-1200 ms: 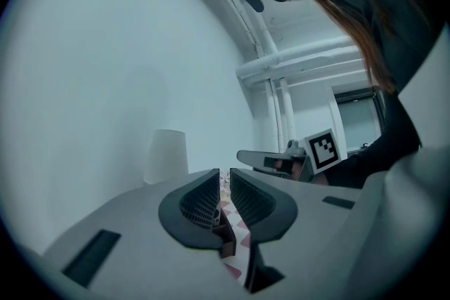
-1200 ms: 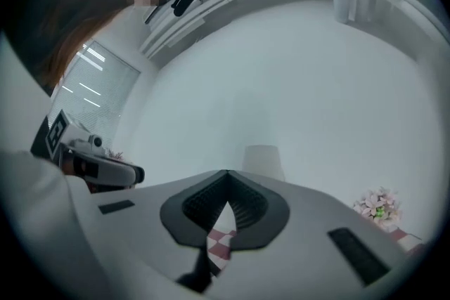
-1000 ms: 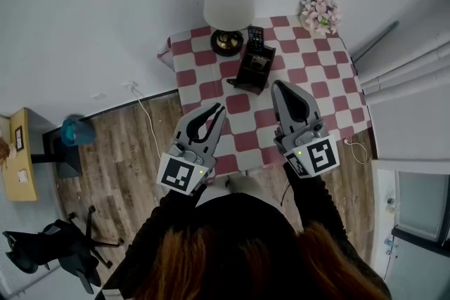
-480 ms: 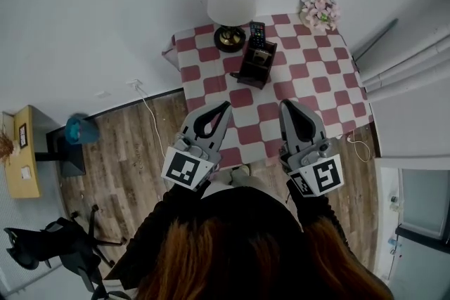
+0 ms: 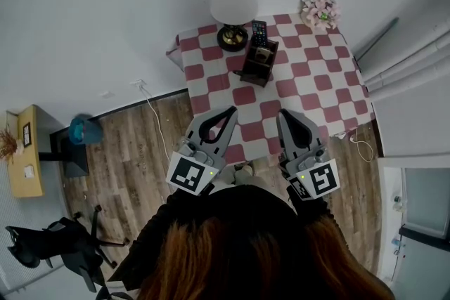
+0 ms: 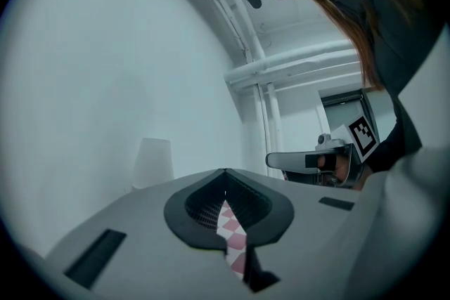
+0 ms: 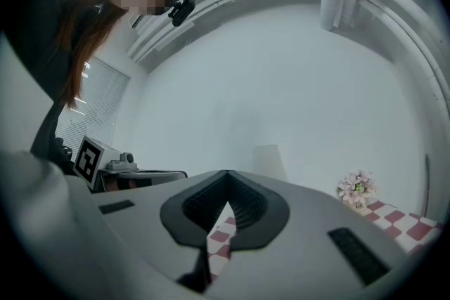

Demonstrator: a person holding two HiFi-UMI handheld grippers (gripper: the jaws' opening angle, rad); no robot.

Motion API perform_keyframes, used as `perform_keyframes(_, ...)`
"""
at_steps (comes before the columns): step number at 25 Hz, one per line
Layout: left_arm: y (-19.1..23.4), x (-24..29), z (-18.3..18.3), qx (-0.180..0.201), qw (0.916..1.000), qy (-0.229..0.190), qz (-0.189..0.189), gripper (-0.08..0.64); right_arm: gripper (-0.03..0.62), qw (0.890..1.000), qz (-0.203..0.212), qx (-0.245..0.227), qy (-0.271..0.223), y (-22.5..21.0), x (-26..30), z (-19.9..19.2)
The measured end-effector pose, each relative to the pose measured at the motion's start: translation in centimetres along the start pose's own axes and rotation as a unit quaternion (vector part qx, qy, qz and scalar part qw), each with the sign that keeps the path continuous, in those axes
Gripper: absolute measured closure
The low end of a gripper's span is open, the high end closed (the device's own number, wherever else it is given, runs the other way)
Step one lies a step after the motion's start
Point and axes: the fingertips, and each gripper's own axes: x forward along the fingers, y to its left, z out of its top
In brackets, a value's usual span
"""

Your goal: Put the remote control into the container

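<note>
No legible text, brand, number or sign is present. The left marker cube (image 5: 191,174) on my left gripper (image 5: 232,109) and the right marker cube (image 5: 318,179) on my right gripper (image 5: 283,114) each carry a black-and-white square code pattern, without letters or digits. Any print on the remote control (image 5: 259,31) is too small to read.

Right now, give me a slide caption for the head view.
Left hand-held gripper and right hand-held gripper shut, empty, at the checkered table's near edge; remote by container.
</note>
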Motion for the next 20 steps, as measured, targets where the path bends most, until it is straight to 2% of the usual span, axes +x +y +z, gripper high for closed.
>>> perform_keyframes(20,-0.8,-0.5,0.3,0.003,1.0000,-0.001,-0.004,0.551,0.578,1.000,0.005,-0.008,0.001,0.9,-0.3,0.5)
